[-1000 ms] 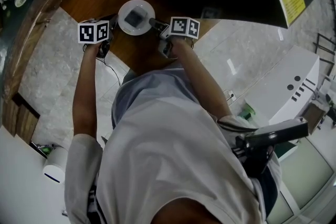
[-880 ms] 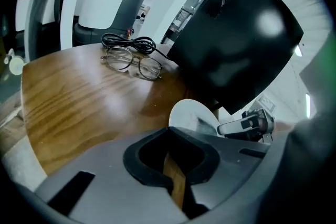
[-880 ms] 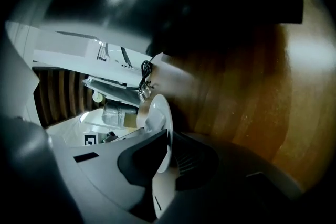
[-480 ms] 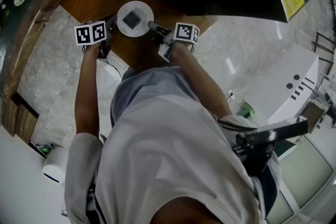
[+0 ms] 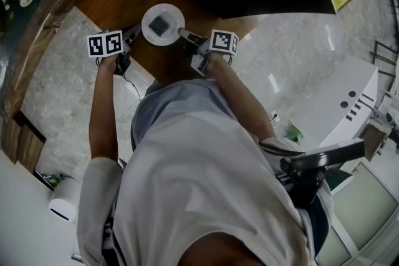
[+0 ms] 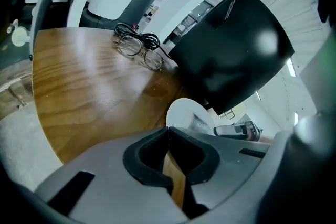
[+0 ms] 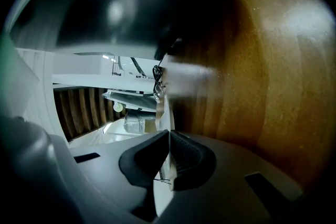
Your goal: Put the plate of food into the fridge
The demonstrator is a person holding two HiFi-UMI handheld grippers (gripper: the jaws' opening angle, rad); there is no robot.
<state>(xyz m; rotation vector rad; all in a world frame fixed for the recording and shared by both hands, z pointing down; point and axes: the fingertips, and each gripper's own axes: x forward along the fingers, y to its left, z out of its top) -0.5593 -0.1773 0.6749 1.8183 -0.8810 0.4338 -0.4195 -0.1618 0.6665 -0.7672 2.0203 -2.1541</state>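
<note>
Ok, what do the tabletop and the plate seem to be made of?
Tabletop: wood or wood veneer, glossy finish; brown grain lines and bright glare patches show. Plate: likely glazed ceramic, possibly melamine; plain white, smooth, thin rim.

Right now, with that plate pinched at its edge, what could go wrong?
1. The right gripper is shut on only the thin rim of the plate. Lifted from one side, the plate may tip and the food could slide off.
2. The left gripper is shut near the plate and holds nothing, so it gives no support.
3. The glasses lie farther along the table; a wide swing might hit them.
</note>
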